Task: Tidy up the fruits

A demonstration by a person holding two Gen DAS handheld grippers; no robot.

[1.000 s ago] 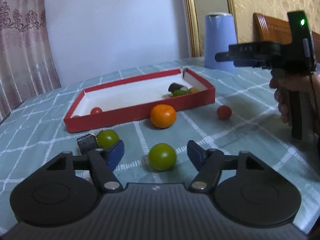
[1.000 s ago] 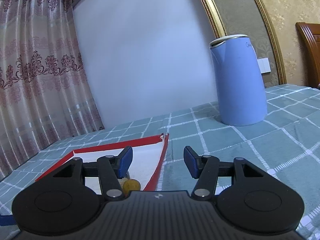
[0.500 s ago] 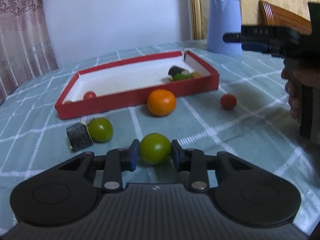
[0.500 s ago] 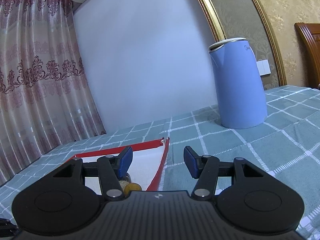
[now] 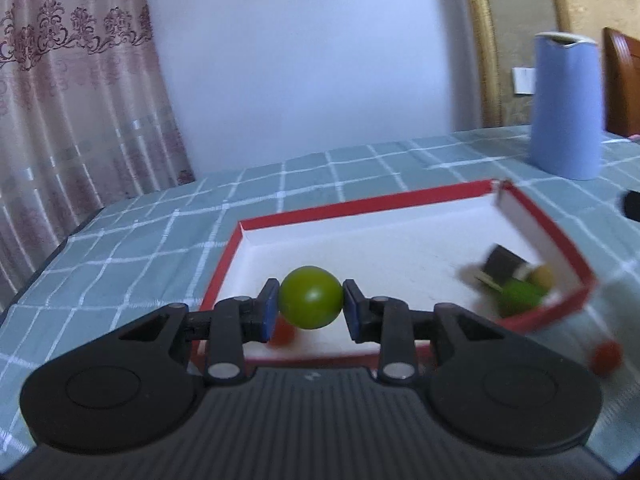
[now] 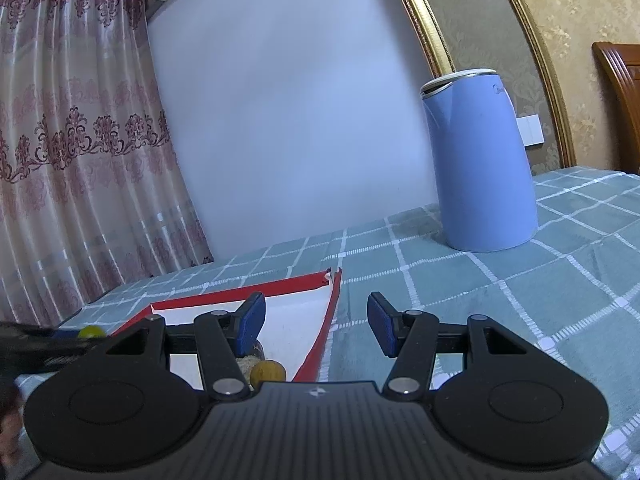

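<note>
Green fruit in the air, box below

Left gripper (image 5: 311, 312) pinches a round green fruit (image 5: 310, 297) between its two blue pads (image 5: 269, 312), contact only at the fruit's widest sides. Fruit is off the cloth, carried above the near edge of the red box (image 5: 400, 201), which sits on the checked tablecloth (image 5: 140, 240). View is smeared along the lower right, so the gripper looks to be mid-swing.

Right gripper (image 6: 316, 322) is spread wide with nothing between its pads, hovering over the box's right wall near the blue kettle (image 6: 480, 160).

Risks, as I judge them:
- Smooth sphere, small contact patches. A quick swing or a slight loosening could let it squirt out forward and roll.
- Released from this height, it may bounce on the white floor of the box and clear the low wall.
- Box's far right corner (image 5: 502, 192) is split and the wall leans out; anything rolling that way could escape.
- Pile already in the right corner: a dark piece (image 5: 502, 266), a green fruit (image 5: 520, 296), a yellowish one (image 5: 542, 276). A hard drop could scatter them.
- Small red fruit (image 5: 606, 354) lies outside on the cloth, another red one (image 5: 282, 332) is half hidden under the pads; whether that one is inside the box I cannot tell.
</note>
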